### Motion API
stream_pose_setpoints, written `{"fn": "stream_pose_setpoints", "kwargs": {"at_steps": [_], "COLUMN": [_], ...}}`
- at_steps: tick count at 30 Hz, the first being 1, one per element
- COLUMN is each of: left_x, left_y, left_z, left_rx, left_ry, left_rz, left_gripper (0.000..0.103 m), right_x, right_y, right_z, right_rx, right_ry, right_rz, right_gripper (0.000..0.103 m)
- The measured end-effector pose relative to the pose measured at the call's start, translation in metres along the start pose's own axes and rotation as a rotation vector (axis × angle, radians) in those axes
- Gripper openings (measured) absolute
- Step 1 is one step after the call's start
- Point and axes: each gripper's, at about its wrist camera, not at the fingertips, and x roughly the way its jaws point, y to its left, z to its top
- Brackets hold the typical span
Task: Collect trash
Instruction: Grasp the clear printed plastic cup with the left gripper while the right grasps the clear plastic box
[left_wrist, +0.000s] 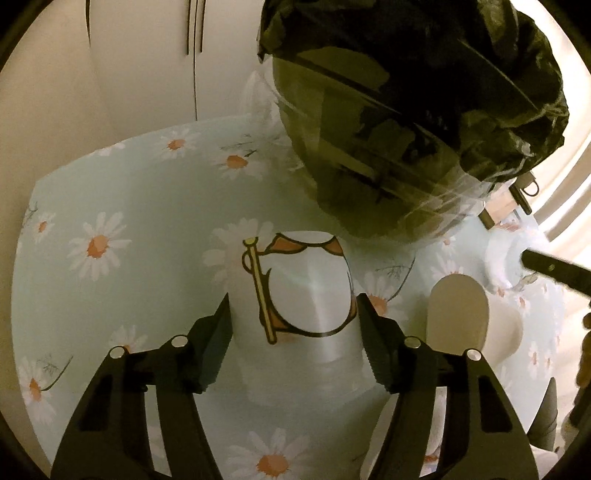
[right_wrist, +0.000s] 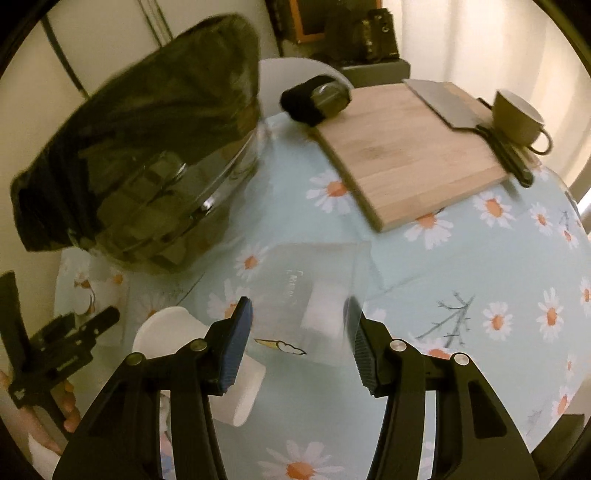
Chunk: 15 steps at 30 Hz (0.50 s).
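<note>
Trash: a printed plastic cup (left_wrist: 308, 295) lies on the daisy tablecloth (left_wrist: 122, 206), pinched between the left gripper (left_wrist: 295, 332) jaws; right gripper (right_wrist: 299, 332) jaws spread around a clear wrapper (right_wrist: 314, 284)

Black hand-held gripper (left_wrist: 295, 334), ribbed pads, silver screws, possibly bare fingers (right_wrist: 68, 404)
</note>
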Motion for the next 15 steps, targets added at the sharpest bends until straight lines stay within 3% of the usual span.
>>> {"fn": "stream_pose_setpoints", "kwargs": {"at_steps": [6, 15], "left_x": [-0.003, -0.025], "left_y": [0.009, 0.017], "left_z": [-0.003, 0.009], "left_rx": [-0.024, 0.020], "left_ry": [0.045, 0.040], "left_rz": [-0.054, -0.009], "left_gripper": [0.064, 0.064], "right_x": [-0.021, -0.040], "right_y": [-0.012, -0.020], "right_z": [0.002, 0.004], "right_rx": [0.018, 0.021], "right_ry": [-0.029, -0.022], "right_rz": [0.077, 0.102], "right_gripper": [0.048, 0.048]}}
